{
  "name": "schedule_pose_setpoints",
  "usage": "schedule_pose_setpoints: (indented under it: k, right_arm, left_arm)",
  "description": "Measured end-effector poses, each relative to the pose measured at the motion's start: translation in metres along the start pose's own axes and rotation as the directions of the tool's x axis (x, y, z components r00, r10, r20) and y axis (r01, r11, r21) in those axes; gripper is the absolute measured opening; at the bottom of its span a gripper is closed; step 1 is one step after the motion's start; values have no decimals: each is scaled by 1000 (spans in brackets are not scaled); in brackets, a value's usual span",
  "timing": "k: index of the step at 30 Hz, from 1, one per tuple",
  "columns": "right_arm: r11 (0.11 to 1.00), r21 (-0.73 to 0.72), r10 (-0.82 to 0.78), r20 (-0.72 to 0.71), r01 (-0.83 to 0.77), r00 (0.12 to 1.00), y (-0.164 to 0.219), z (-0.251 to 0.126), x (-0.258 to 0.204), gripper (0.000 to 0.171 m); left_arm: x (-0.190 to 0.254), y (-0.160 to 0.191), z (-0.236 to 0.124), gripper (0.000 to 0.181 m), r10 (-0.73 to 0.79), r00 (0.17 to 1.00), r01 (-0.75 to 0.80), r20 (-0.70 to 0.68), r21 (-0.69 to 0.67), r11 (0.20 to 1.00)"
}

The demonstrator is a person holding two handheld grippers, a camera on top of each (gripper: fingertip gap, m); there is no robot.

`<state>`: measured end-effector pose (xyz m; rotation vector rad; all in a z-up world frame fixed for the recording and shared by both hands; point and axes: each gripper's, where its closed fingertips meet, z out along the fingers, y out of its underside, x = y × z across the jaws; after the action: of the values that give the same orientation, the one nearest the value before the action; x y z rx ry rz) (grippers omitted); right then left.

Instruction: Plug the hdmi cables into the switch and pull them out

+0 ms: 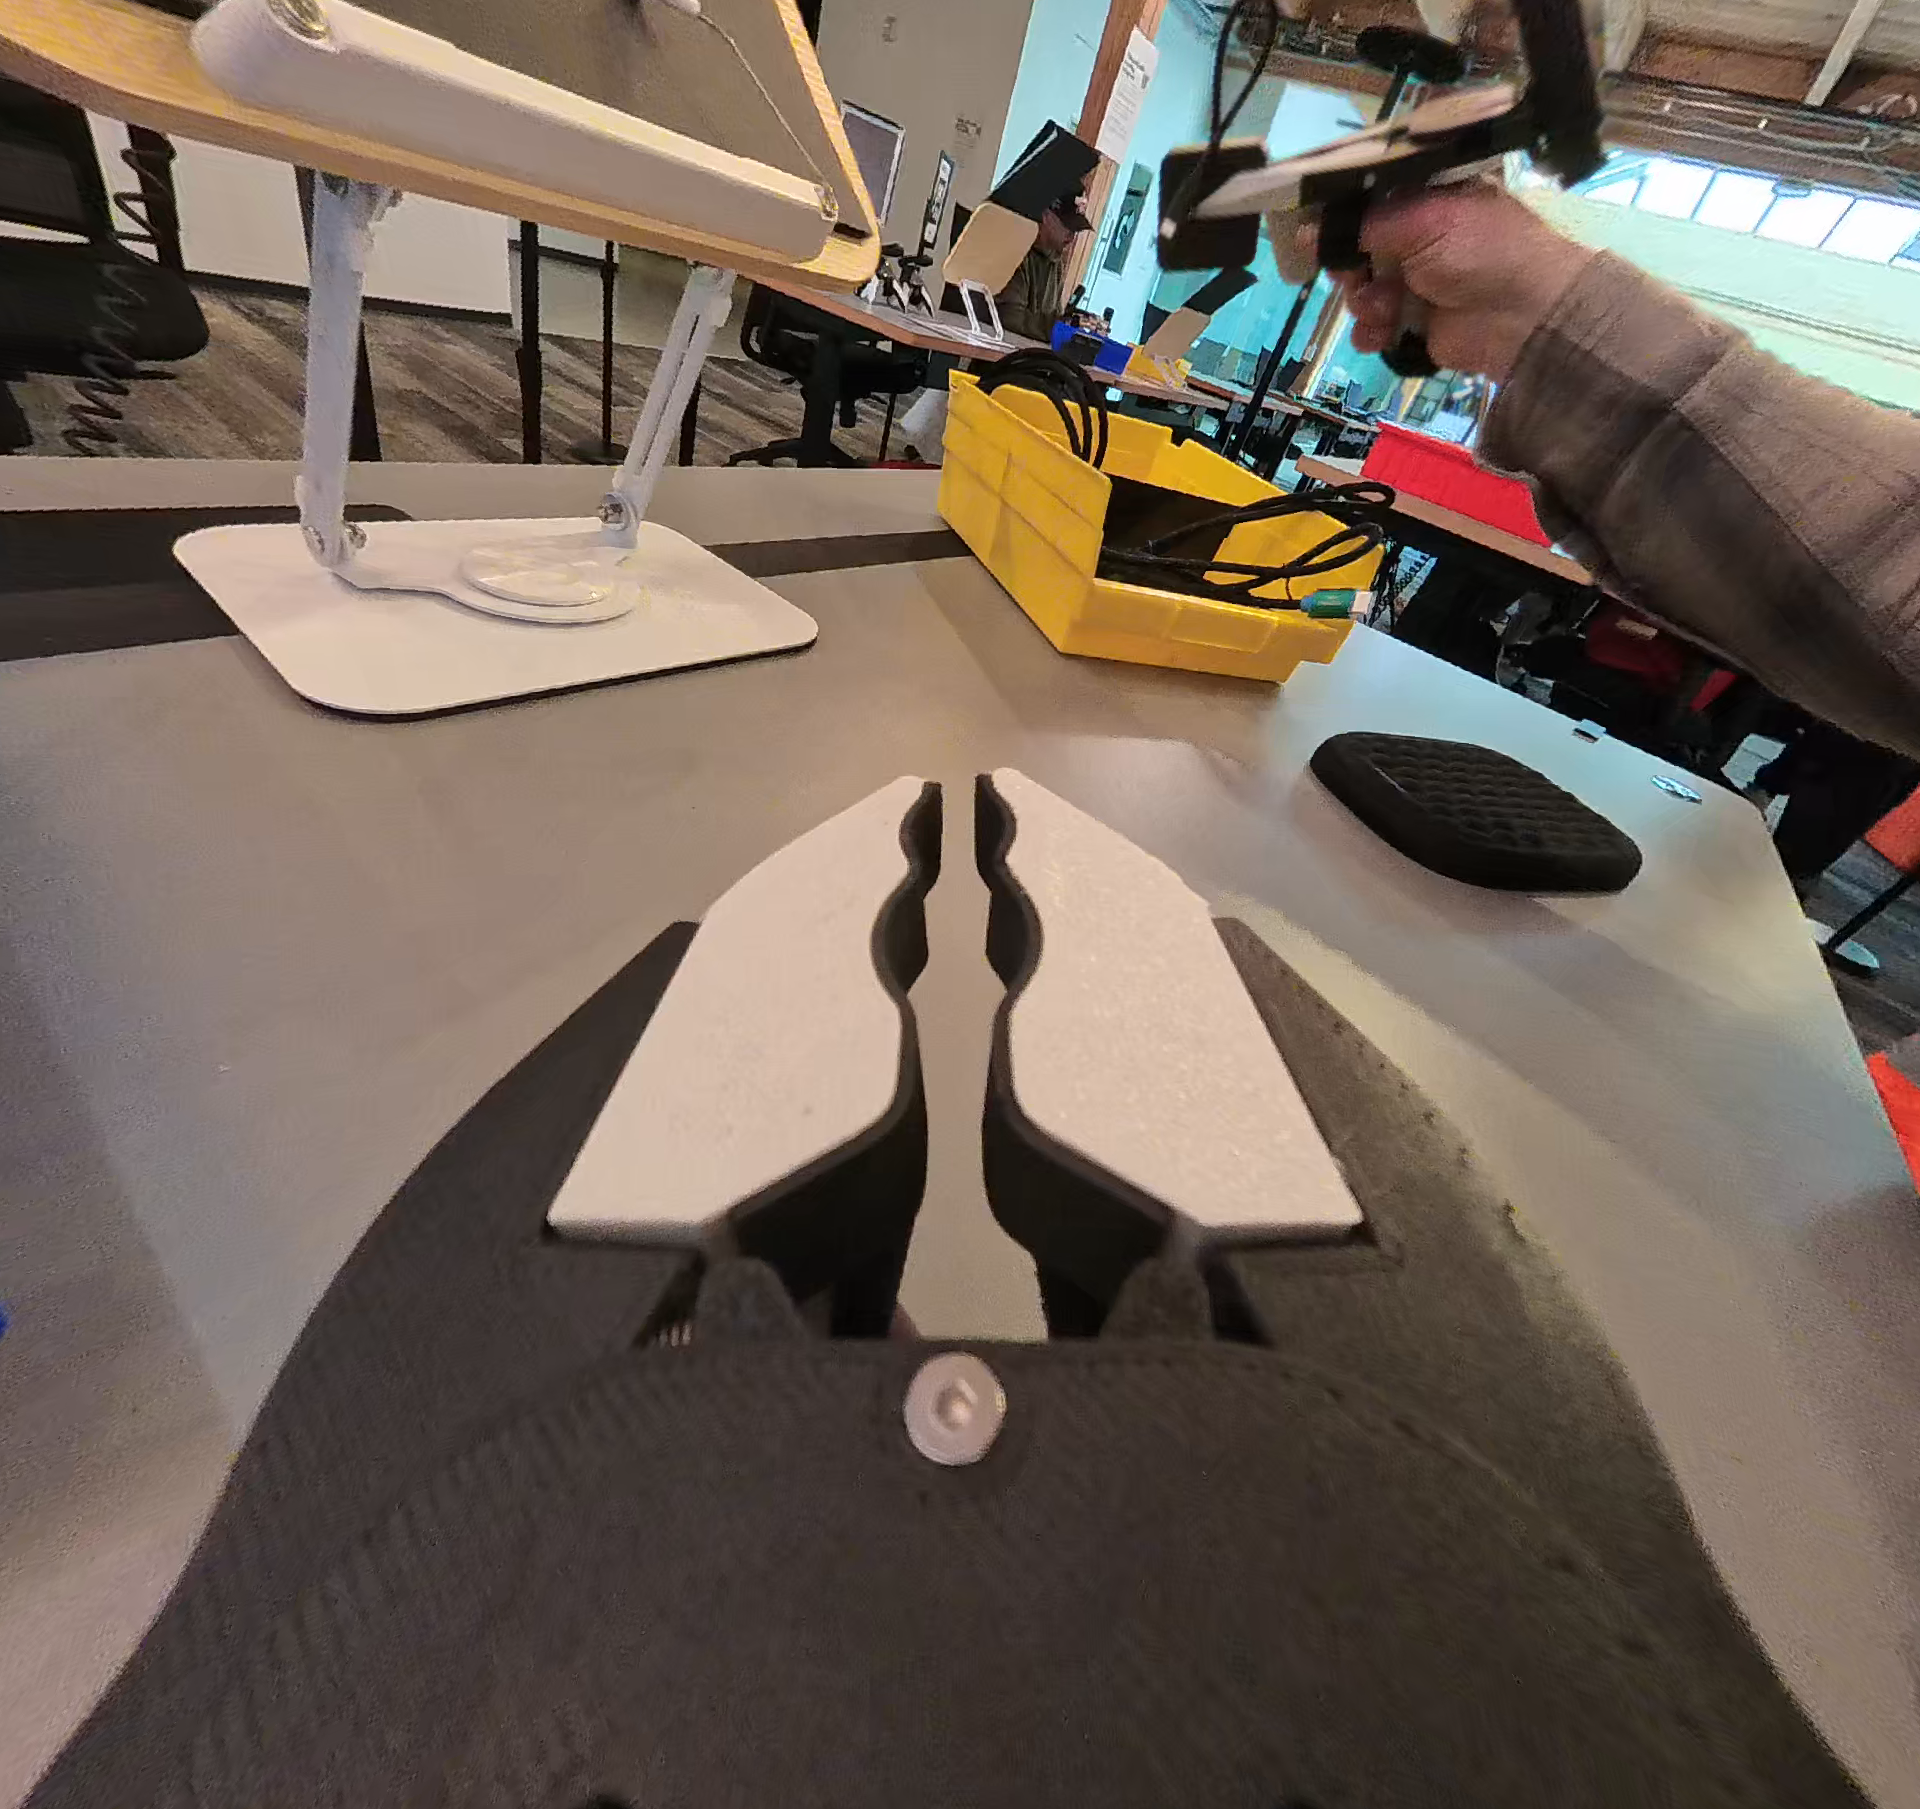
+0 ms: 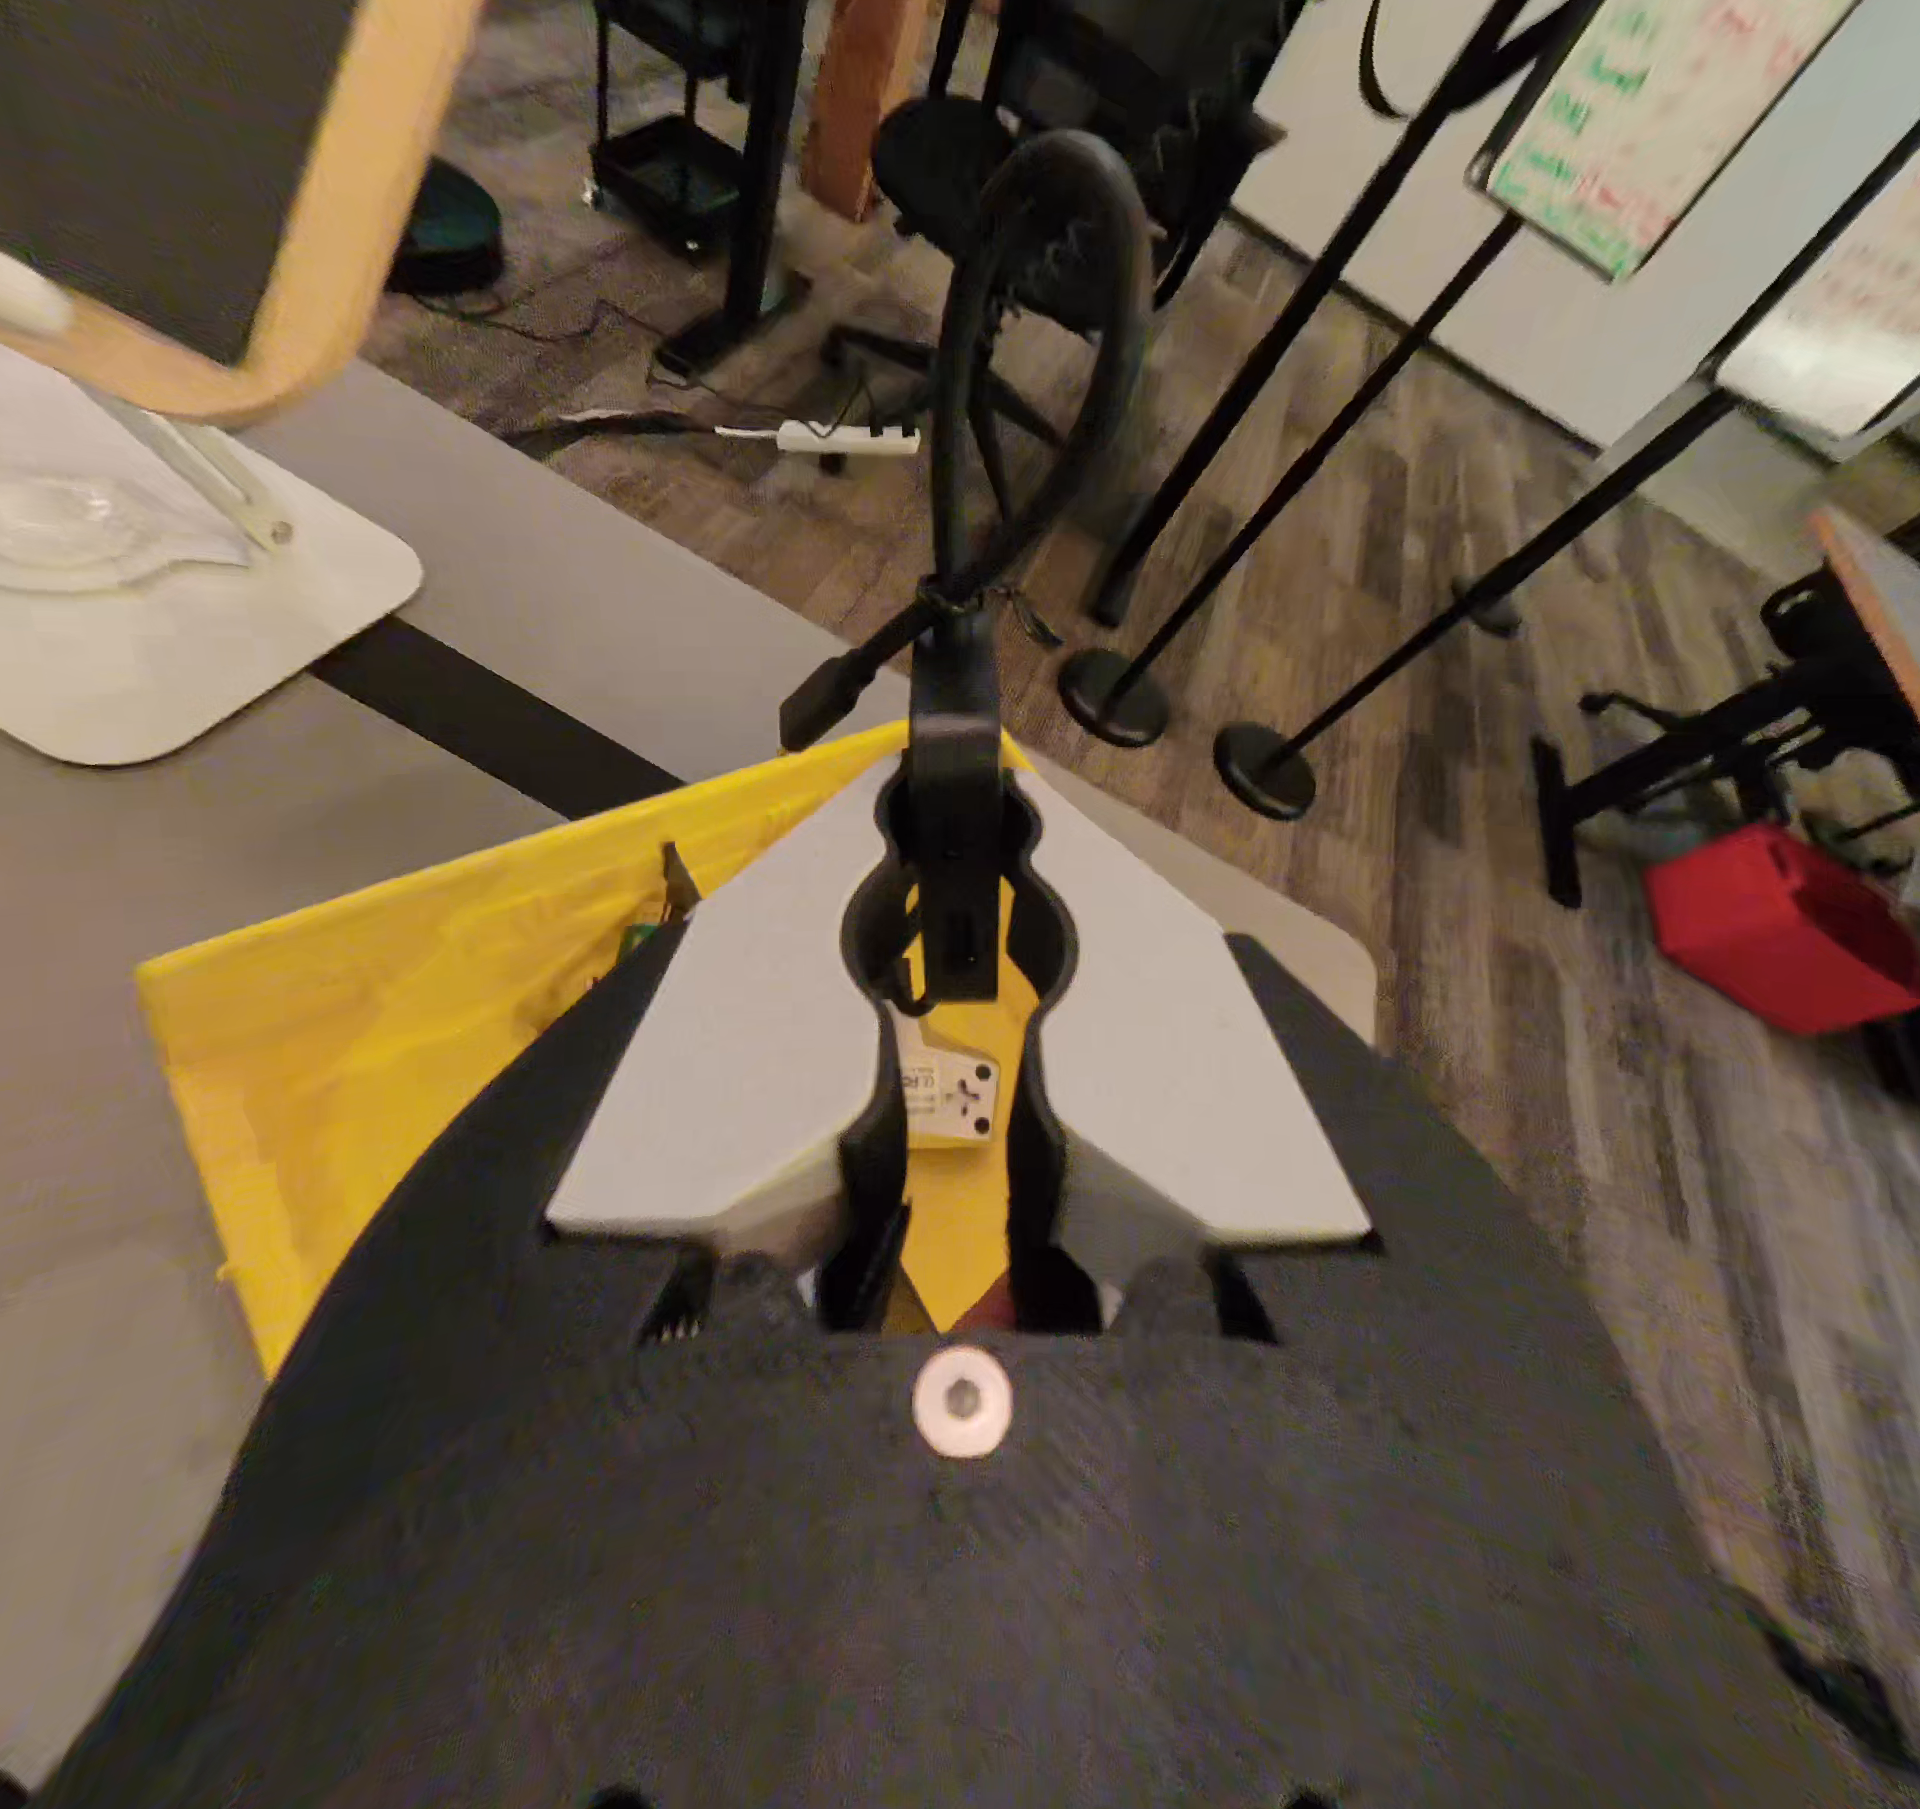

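HDMI plug (image 2: 954, 886) lengthwise (gripper-clamped), cable forward

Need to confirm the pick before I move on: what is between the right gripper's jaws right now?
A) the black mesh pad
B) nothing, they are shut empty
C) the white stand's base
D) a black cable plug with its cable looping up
D: in the right wrist view the right gripper is clamped on the black cable plug, above the yellow bin.
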<state>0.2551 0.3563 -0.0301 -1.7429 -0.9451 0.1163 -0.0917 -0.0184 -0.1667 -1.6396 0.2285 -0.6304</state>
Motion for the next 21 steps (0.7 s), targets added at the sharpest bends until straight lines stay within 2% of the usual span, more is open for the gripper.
schedule_pose_setpoints:
  k: [4,10,19,21]
  right_arm:
    - [972,-180,160,53,-149,986,52,26,15,10]
    - [857,-504,145,41,-105,989,134,47,16,10]
    - [738,-675,104,83,-21,991,182,68,5,11]
    - [725,-689,111,81,-25,990,187,70,4,22]
  left_arm:
    - [-1,0,0,6,-13,1000,13,-1,1,1000]
    - [-7,0,0,7,-50,999,50,10,6,999]
    - [-9,0,1,9,-83,997,83,2,9,997]
    - [-9,0,1,9,-90,996,90,0,6,996]
